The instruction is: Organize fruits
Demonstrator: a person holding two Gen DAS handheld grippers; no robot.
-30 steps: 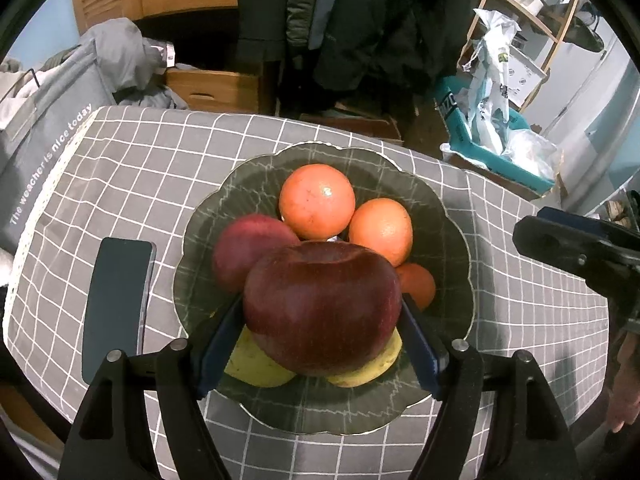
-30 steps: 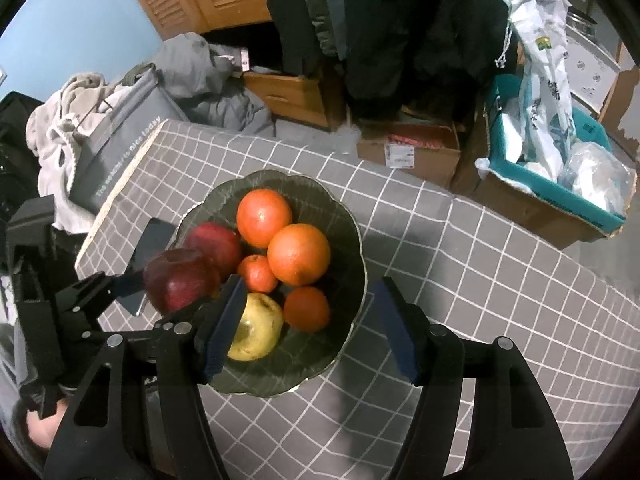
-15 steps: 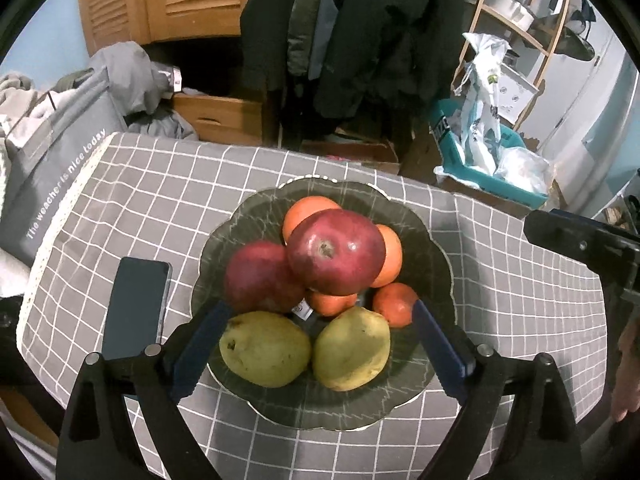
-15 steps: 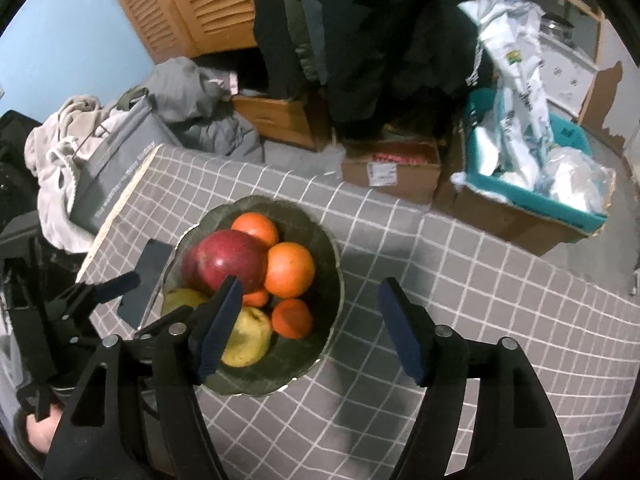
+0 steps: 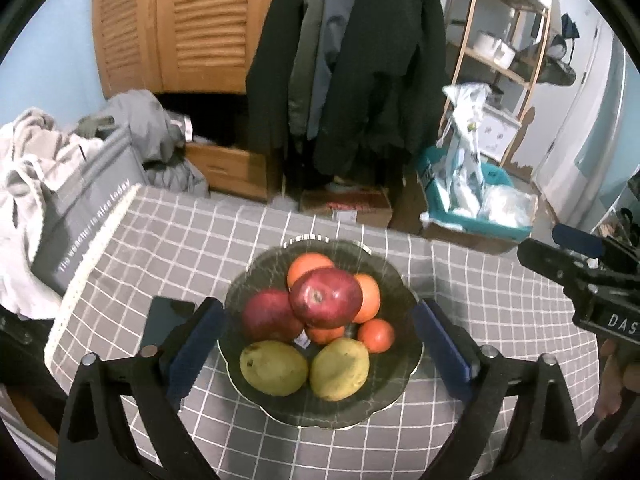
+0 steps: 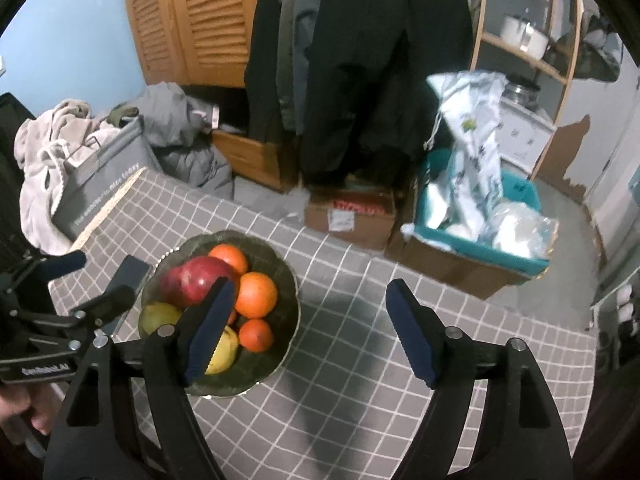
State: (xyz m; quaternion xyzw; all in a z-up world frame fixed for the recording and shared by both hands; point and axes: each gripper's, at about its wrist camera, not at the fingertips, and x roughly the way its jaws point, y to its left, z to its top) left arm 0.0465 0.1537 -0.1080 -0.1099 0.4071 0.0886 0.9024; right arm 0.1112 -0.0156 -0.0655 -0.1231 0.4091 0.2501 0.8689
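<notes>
- Since one second ago my left gripper (image 5: 316, 344) has let go of the big red apple (image 5: 326, 298); this apple now rests on top of the pile in the bowl (image 5: 400, 384), and both grippers have come up higher above the table (image 5: 192, 240).
- Far left, beside the table edge, I see a grey bag (image 5: 86, 216) with white letters and some pale clothes (image 5: 24, 160) on it.
- On the checked cloth, just left of the bowl, a dark phone (image 5: 160, 316) lies flat.
- My left gripper is released: its jaws are opening, wide apart on the two sides of the bowl, and nothing is gripped between them.
- The bowl is dark green with a wavy rim and stands in the middle of the table. Inside, a second red apple (image 5: 268, 314) is at the left, two yellow-green pears (image 5: 274, 368) at the near side, the oranges (image 5: 308, 264) at the far side and a small one (image 5: 376, 334) at the right.
- In the right wrist view, my right gripper (image 6: 308, 334) is also released, jaws opening, only bare cloth between the blue pads (image 6: 412, 336). Its left finger stands in front of the bowl's right part.
- Right of the table, on the floor, there is a blue box (image 6: 480, 240) with white plastic bags.
</notes>
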